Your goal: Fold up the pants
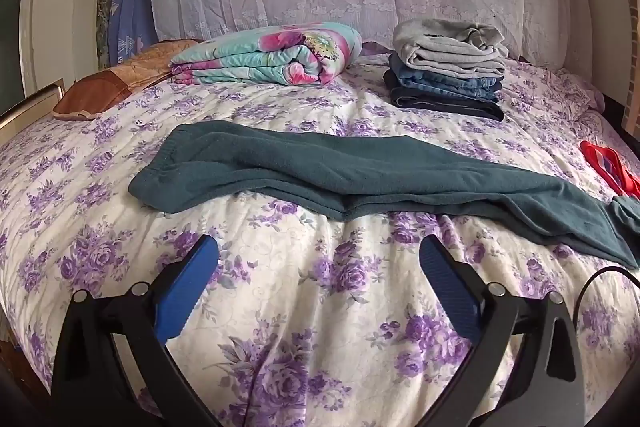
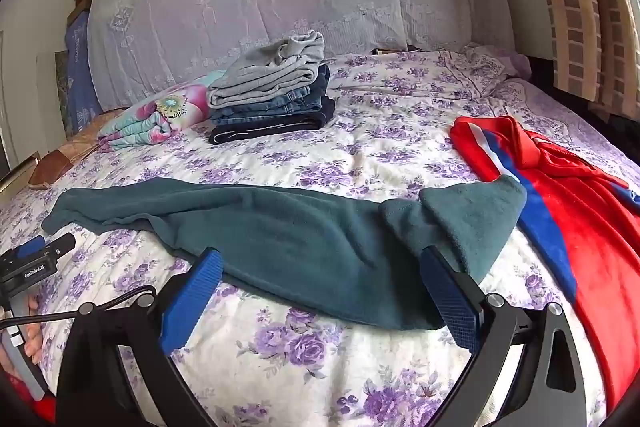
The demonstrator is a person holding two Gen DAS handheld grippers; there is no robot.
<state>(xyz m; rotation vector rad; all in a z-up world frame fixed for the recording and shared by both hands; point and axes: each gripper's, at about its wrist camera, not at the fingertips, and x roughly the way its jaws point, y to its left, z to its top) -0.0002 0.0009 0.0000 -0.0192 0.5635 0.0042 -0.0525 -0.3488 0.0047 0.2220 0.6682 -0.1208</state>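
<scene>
The green pants lie stretched across the bed, legs stacked lengthwise, ready for a crosswise fold. Both the left tongs and right tongs hover spread, gripping nothing.

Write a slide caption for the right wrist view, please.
Open right gripper above teal pants on the bed.

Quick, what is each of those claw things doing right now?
Left gripper: open, holding nothing.
Right gripper: open, over the long dark teal fleece pants, holding nothing.
</scene>
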